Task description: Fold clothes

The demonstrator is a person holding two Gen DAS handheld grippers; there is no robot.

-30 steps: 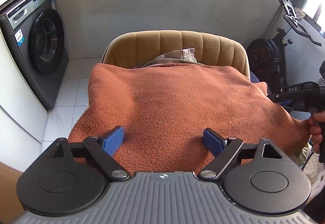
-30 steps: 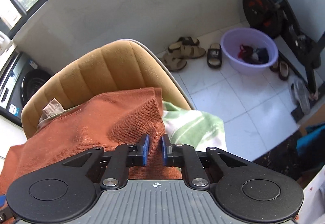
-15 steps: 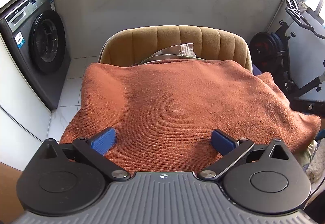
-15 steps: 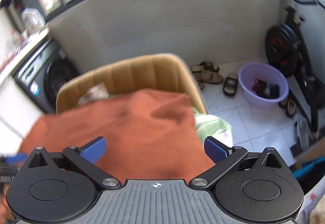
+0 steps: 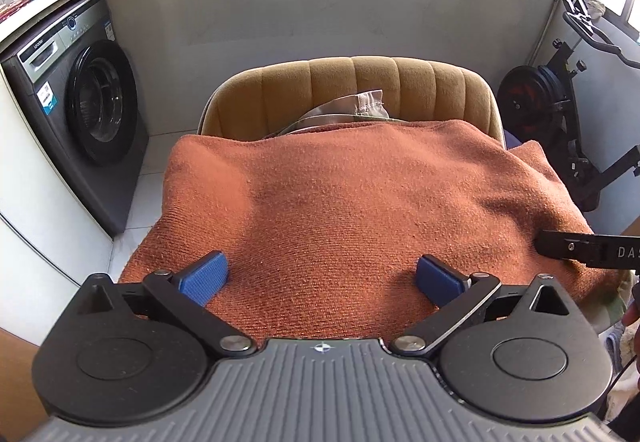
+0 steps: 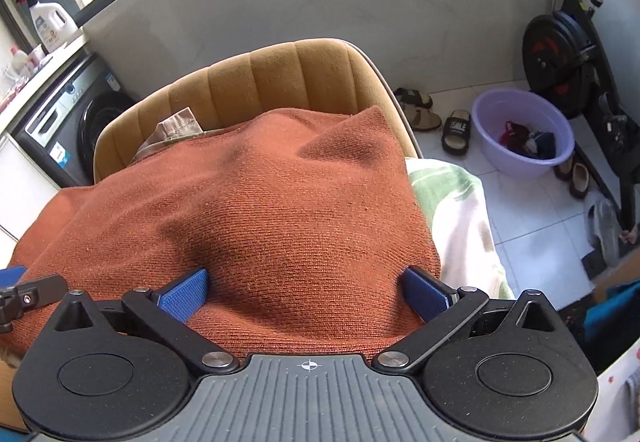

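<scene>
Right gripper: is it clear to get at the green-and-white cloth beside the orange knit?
Probably yes. The right gripper is open and empty over the orange knit; the green-and-white cloth lies exposed just past the knit's right edge, nothing on it.

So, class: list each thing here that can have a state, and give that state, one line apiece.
Left gripper: open, holding nothing.
Right gripper: open, holding nothing.
Orange knit garment: spread over the chair, rumpled at its right edge.
Washing machine: door shut.
Purple basin: holds dark clothes.
Green-and-white cloth: partly under the garment.

Rust knit garment (image 5: 352, 209) draped over chair, perhaps folded
</scene>
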